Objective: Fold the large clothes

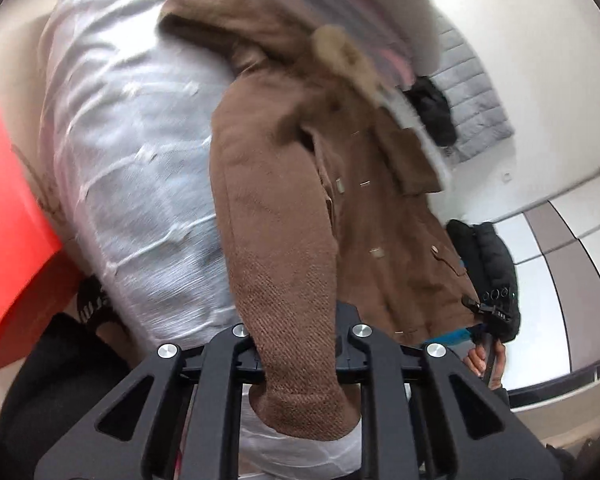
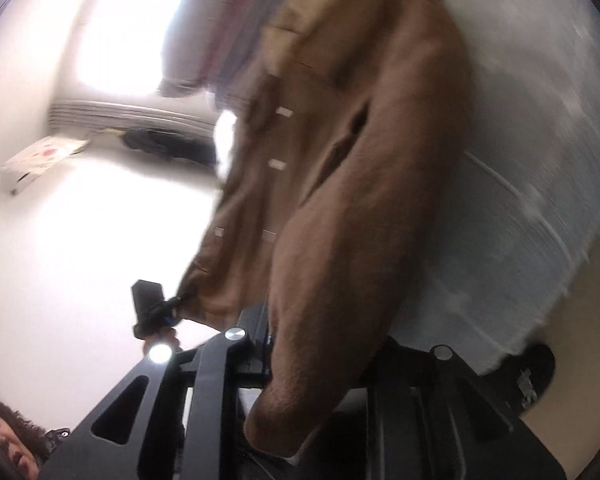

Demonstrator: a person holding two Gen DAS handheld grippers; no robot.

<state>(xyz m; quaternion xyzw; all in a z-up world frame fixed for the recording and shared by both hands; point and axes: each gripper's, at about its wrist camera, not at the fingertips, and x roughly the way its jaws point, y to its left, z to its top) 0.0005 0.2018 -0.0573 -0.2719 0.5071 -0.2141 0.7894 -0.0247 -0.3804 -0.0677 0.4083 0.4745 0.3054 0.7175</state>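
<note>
Gripping a sleeve cuff apiece, both tools have the brown coat (image 1: 300, 168) in hand as it lies spread front-up across the plastic-wrapped mattress (image 1: 140, 160). The left gripper (image 1: 296, 344) is clamped on the ribbed knit cuff (image 1: 300, 380), jaws pressed in on either side of it. In the right wrist view the right gripper (image 2: 320, 356) is closed on the other cuff (image 2: 292, 396) the same way, though blur softens that view, so the exact bite there is hard to judge.

Now, how will this one behave? It looks a thick, woolly garment with a fur-trimmed hood (image 1: 340, 52) and metal toggles (image 1: 340, 184) down the front, so expect real weight and a slow, floppy drape rather than any crisp crease. The knit cuffs are a sound place to hold: grippy and doubled over, unlikely to slide out. Sleeves alone will stretch under the body's weight, mind you, so for the bigger folds the hem or shoulders look the better purchase. The slick plastic beneath may let the coat skate about.
</note>
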